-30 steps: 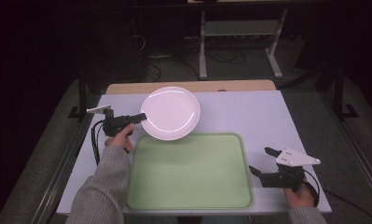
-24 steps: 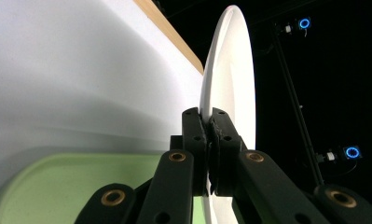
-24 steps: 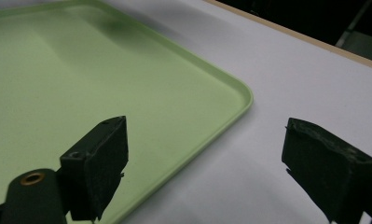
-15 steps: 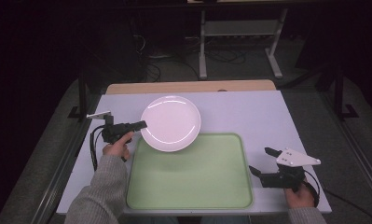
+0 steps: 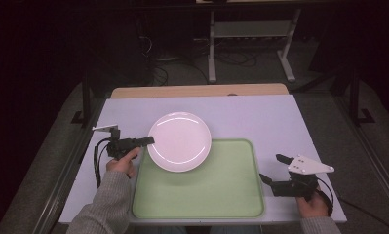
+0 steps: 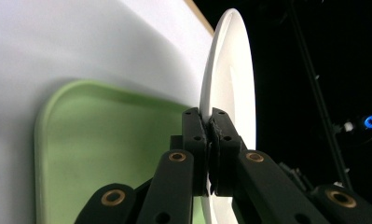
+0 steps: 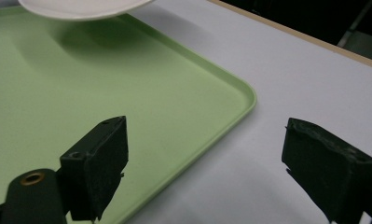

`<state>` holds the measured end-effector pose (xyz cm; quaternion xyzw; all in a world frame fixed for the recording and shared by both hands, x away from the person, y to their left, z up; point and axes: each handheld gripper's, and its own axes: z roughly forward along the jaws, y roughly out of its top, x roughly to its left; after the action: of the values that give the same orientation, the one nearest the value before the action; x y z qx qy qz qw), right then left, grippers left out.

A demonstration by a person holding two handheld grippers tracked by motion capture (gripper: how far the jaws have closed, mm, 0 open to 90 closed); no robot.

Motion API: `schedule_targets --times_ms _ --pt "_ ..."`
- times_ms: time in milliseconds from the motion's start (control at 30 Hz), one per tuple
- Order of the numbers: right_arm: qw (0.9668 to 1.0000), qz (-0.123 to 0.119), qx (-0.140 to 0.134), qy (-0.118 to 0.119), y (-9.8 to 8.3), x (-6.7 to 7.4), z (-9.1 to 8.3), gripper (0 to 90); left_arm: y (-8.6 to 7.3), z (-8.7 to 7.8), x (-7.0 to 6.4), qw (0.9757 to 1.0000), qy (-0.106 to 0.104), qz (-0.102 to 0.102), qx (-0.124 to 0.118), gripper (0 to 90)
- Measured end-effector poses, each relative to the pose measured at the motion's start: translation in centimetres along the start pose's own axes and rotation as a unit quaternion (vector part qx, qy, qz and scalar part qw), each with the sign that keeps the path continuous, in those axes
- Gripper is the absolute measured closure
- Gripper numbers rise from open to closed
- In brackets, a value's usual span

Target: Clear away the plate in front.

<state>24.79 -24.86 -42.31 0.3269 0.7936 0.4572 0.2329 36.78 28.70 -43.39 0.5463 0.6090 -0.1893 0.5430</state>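
Note:
A white plate (image 5: 180, 142) hangs in the air over the far left corner of the green tray (image 5: 202, 190). My left gripper (image 5: 149, 140) is shut on the plate's left rim. In the left gripper view the two jaws pinch the rim of the plate (image 6: 230, 79) edge-on, with my left gripper (image 6: 210, 128) above the tray (image 6: 95, 154). My right gripper (image 5: 274, 168) stands open on the white table just right of the tray, nothing between its fingers. The right gripper view has my right gripper (image 7: 204, 168) wide open over the tray's corner (image 7: 230, 100), and the plate's underside (image 7: 81, 8) at the top.
The white table (image 5: 260, 117) has bare surface behind and to the right of the tray. A wooden strip (image 5: 197, 90) runs along its far edge. Beyond it stands a metal rack (image 5: 250, 29) on dark floor.
My left gripper has carried the plate toward me and to the right, from the table behind the tray to over the tray's far left corner. The right gripper has stayed put.

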Motion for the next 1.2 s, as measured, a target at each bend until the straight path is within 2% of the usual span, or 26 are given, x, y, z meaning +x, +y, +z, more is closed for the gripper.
schedule_targets --times_ms 567,1000,1200 --pt "1.0000 0.001 -0.001 -0.005 0.1 0.1 0.0 13.7 -2.1 0.4 -1.1 0.9983 -0.005 0.040 0.043 86.9" --pt "1.0000 0.002 -0.002 -0.005 0.1 0.2 0.0 13.7 -3.1 1.2 -2.0 0.9962 -0.007 0.053 0.069 86.9" --pt "1.0000 0.001 -0.001 -0.006 0.1 0.2 0.0 13.7 -3.5 1.7 -2.3 0.9954 0.001 0.058 0.076 86.9"
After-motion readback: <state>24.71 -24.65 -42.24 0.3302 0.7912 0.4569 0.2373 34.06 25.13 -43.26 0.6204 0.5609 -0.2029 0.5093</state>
